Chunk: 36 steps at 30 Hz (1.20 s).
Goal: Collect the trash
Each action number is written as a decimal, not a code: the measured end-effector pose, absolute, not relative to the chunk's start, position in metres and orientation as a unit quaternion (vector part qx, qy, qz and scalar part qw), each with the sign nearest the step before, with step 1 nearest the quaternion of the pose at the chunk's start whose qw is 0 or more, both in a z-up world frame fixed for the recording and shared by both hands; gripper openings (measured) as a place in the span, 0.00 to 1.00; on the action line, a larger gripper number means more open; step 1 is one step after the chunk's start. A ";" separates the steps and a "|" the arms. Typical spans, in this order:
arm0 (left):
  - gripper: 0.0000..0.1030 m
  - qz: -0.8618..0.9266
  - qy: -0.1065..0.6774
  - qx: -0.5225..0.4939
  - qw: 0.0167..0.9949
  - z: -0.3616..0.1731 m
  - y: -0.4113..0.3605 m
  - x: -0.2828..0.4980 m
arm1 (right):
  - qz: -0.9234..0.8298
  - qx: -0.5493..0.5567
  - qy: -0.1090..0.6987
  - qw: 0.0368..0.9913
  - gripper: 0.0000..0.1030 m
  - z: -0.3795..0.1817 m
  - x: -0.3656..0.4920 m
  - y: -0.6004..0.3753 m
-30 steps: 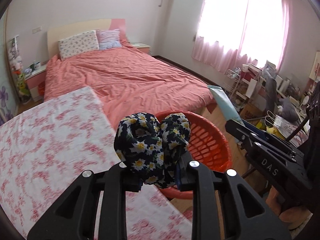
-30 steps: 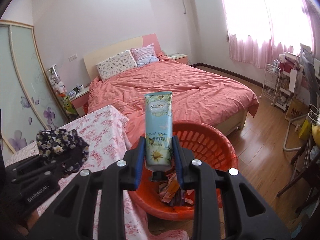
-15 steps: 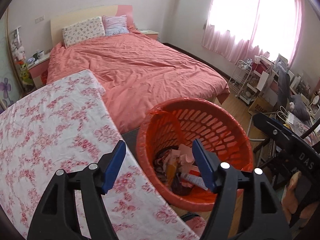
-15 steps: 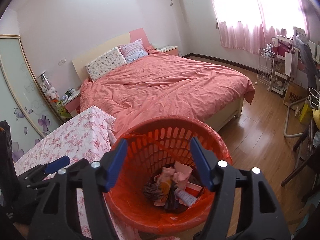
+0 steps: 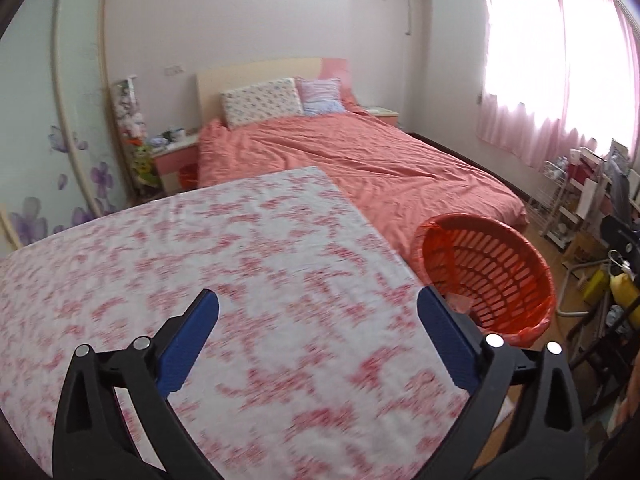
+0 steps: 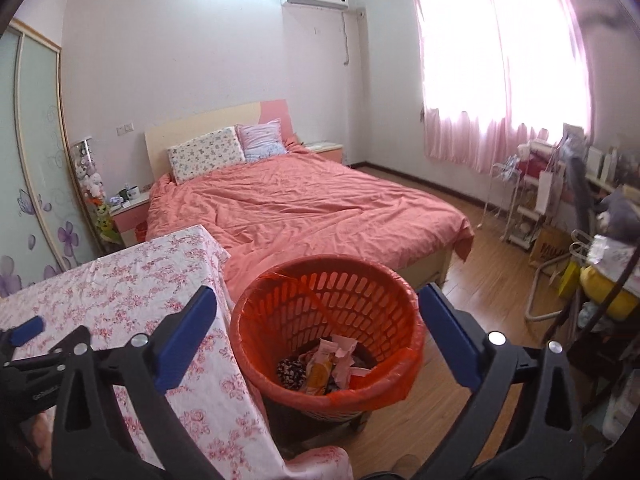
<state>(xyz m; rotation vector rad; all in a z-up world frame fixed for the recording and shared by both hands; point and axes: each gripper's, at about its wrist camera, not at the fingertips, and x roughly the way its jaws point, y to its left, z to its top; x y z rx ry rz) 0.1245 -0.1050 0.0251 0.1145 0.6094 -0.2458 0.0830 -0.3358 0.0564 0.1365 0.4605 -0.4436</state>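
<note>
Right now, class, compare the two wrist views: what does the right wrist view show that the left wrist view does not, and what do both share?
Only the right wrist view shows the trash lying inside the orange basket, and the left tool over the table. Only the left wrist view shows most of the floral tablecloth close up. Both show the basket beside the table, the pink bed, the curtains, and an open, empty tool: left, right.

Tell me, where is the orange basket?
In the right wrist view the orange basket stands on the floor, low and central, beside the flowery table and before the pink bed.
</note>
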 end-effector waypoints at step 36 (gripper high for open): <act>0.98 -0.017 0.262 -0.010 0.965 0.007 -0.007 0.007 | -0.239 0.063 0.262 0.933 0.96 0.012 -0.018 -0.228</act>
